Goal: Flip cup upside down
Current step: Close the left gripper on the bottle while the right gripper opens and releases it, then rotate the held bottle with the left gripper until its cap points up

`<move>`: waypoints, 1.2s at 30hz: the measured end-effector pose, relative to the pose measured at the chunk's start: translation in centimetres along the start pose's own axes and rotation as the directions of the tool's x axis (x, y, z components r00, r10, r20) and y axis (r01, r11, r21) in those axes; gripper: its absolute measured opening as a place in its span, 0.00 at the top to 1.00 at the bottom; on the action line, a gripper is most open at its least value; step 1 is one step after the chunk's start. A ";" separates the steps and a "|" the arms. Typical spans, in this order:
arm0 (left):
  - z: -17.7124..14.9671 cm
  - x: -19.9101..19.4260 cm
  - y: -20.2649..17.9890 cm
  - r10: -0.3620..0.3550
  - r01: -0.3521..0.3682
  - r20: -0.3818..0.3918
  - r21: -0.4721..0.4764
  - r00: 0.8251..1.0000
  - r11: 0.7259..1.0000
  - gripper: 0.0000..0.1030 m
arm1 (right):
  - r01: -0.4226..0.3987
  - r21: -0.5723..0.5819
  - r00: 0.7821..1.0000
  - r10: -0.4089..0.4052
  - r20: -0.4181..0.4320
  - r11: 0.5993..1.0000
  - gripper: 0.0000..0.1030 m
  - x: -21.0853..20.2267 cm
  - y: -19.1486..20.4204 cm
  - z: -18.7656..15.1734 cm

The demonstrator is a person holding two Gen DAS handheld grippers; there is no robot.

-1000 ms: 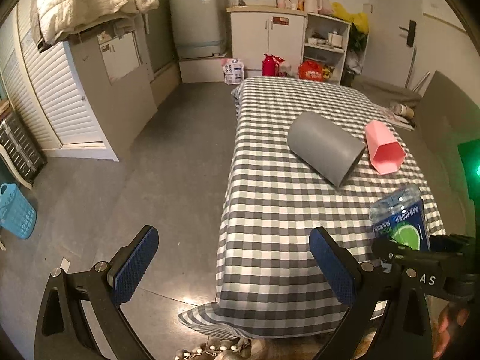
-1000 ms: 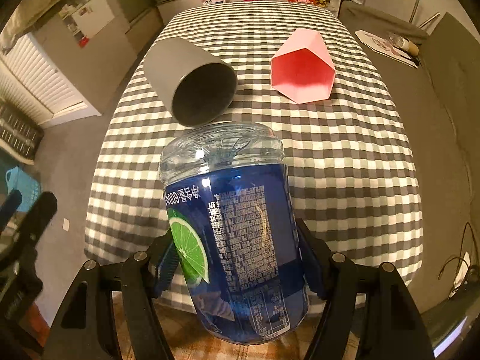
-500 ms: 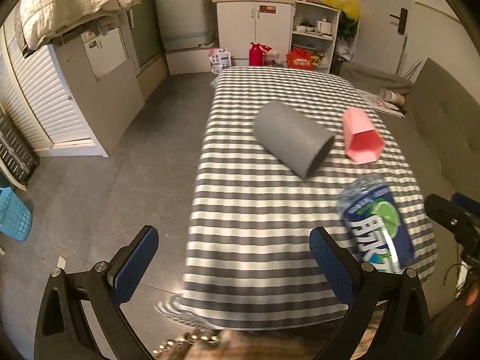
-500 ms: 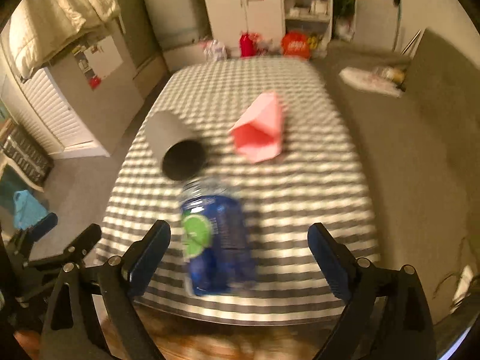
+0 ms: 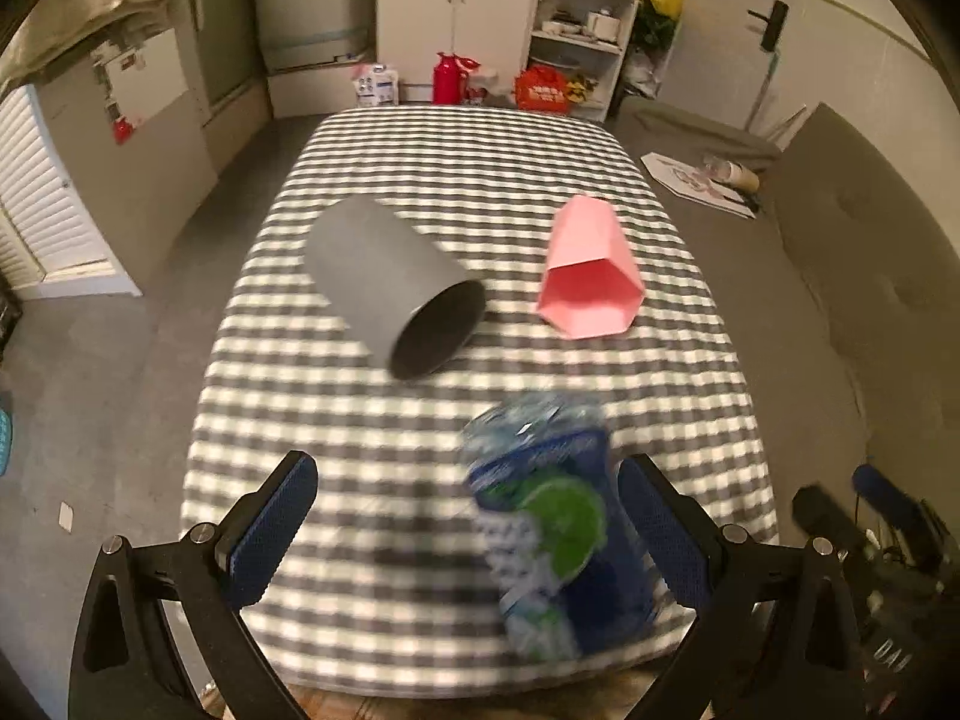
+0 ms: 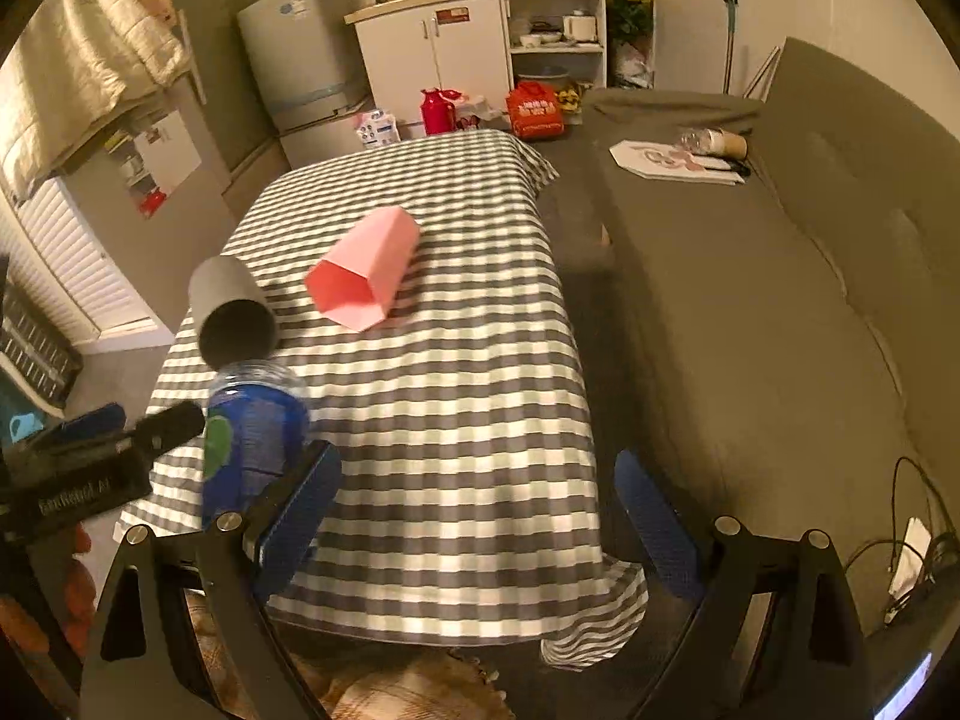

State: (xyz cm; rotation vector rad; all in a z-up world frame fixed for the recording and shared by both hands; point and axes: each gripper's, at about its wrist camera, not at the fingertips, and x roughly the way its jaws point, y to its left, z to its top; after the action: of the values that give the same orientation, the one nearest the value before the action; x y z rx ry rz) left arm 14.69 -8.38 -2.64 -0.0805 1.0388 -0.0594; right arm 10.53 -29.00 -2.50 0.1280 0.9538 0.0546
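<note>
**A:** Which cup do we turn over? We see two lying on their sides on the checked desk [image 5: 690, 360]: the grey cup [image 5: 384, 276], mouth towards us on the left, and the pink cup [image 5: 591, 267], faceted, just to its right and apart from it.

**B:** We cannot tell which is meant. Both look light, stiff and smooth to us, likely plastic. The round grey one may roll, while the pink one's flat faces should keep it still.

**A:** Where do we take hold?

**B:** Across the body, midway along, so it swings over without slipping.

**A:** And our tongs?

**B:** The left tongs [image 5: 462, 525] are spread wide and empty. The blue bottle [image 5: 558, 540], blurred, stands on the desk's near edge by the right finger; whether it touches, we cannot tell. The right tongs [image 6: 474, 510] are also wide apart, holding nothing.
</note>
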 end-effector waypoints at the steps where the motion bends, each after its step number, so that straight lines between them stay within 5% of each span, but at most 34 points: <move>1: 0.2 0.4 -0.2 -0.003 0.003 -0.006 0.007 1.000 1.000 0.00 | -0.002 0.000 1.000 0.002 -0.011 1.000 0.10 0.3 -0.2 0.0; 14: 1.1 5.5 -1.5 -0.021 0.022 -0.138 0.006 0.990 1.000 0.02 | 0.038 -0.037 0.997 -0.040 -0.068 0.999 0.10 4.2 -1.0 -0.2; 18: 0.8 6.2 -1.5 -0.051 0.053 -0.181 0.008 0.982 0.999 0.23 | 0.034 -0.038 0.997 -0.036 -0.072 0.999 0.10 4.4 -0.7 -0.3; 21: 0.8 6.1 -1.1 -0.079 0.078 -0.193 -0.014 0.978 0.997 0.25 | 0.042 -0.048 0.997 -0.045 -0.066 0.998 0.10 4.2 -0.4 -0.2; 36: 1.3 0.3 -2.1 -0.046 0.044 0.019 0.106 0.999 0.993 0.25 | 0.066 -0.047 0.998 -0.066 0.003 0.997 0.10 1.1 -0.4 -0.2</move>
State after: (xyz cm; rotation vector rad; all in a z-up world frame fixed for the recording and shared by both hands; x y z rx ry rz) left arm 15.92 -10.44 -2.05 -0.0083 1.0112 -0.1536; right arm 11.05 -29.28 -3.57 0.0534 0.9544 0.0158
